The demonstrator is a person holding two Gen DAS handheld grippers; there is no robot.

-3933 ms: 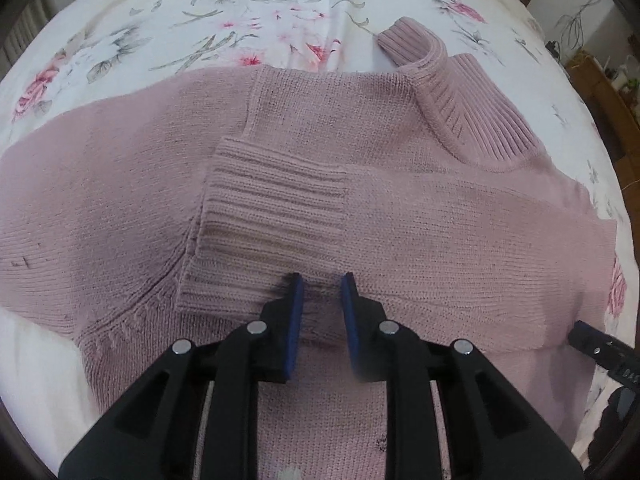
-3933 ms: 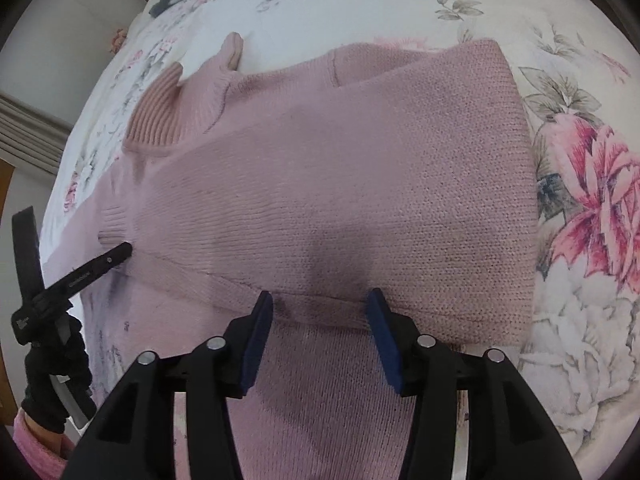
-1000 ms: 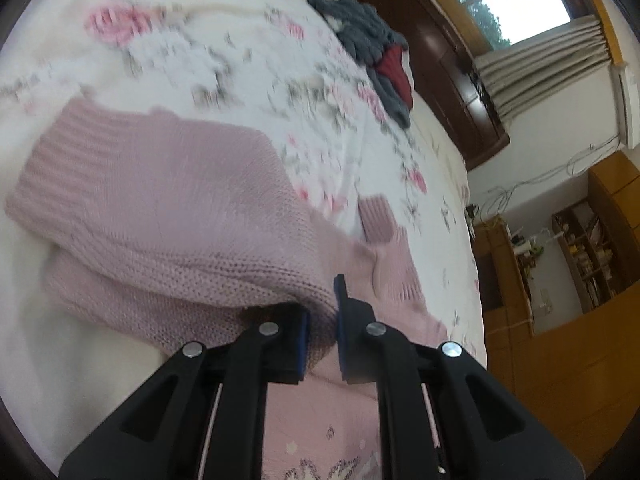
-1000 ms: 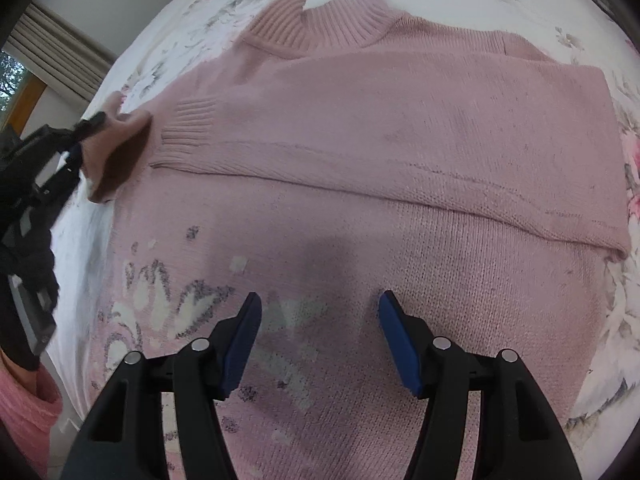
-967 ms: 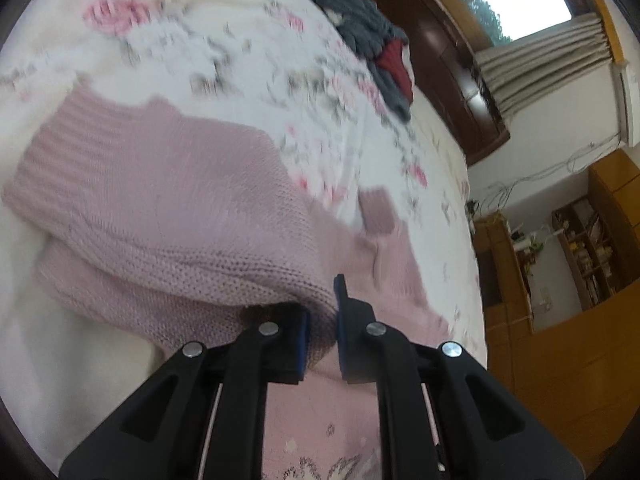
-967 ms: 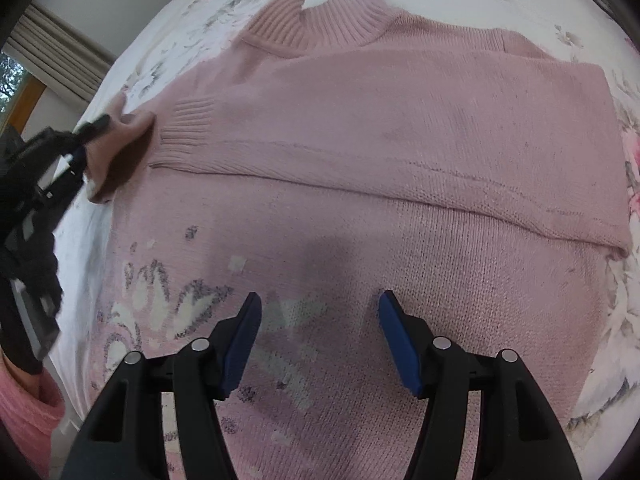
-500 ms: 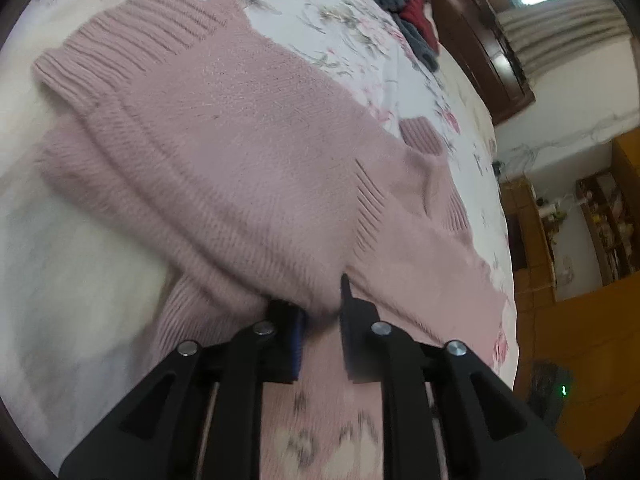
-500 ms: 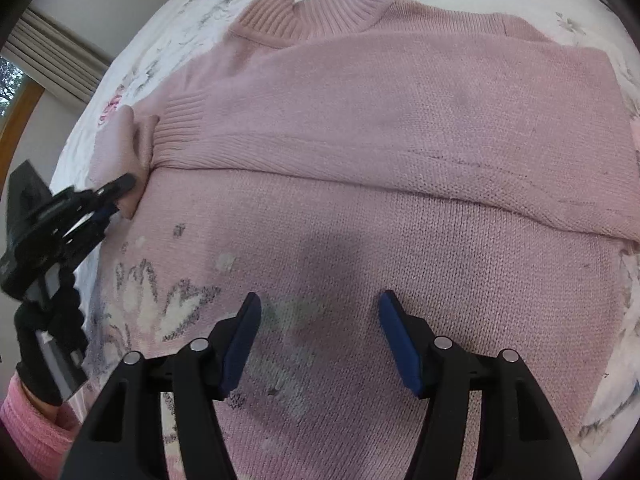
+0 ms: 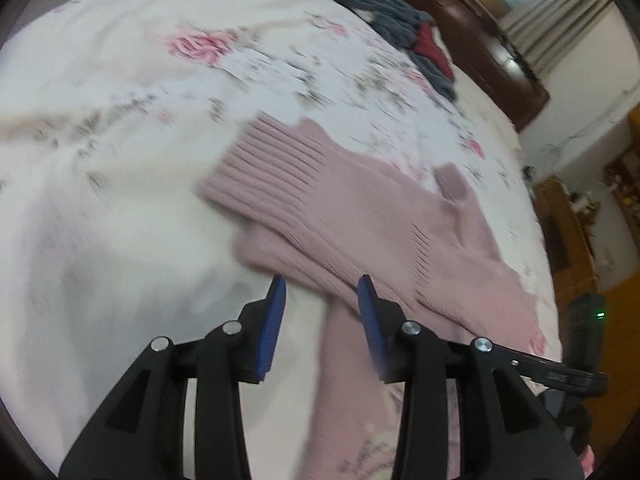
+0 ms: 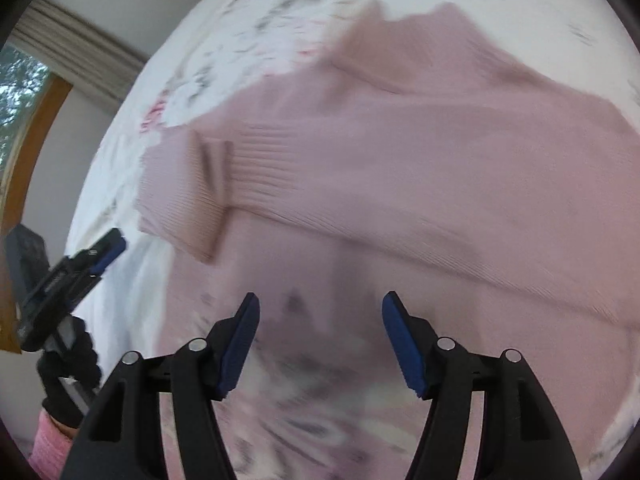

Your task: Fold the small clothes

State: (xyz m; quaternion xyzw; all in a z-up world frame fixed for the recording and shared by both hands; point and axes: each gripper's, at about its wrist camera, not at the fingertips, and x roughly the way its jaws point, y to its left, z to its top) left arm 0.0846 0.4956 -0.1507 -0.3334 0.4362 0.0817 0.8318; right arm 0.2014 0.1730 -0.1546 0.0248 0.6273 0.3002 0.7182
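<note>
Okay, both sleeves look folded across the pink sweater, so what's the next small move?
Probably bring both open grippers, left and right, down to the pink knit sweater's bottom part to fold it upward: both sleeves lie across the chest, and the patterned lower part is unfolded.

Home bedroom — floral bedspread (image 9: 120,128), wooden headboard (image 9: 472,28)

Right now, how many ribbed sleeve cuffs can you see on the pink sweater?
2. One cuff lies at the sweater's outer edge beside the bedspread; the other cuff lies folded across its chest. None seems hidden.
</note>
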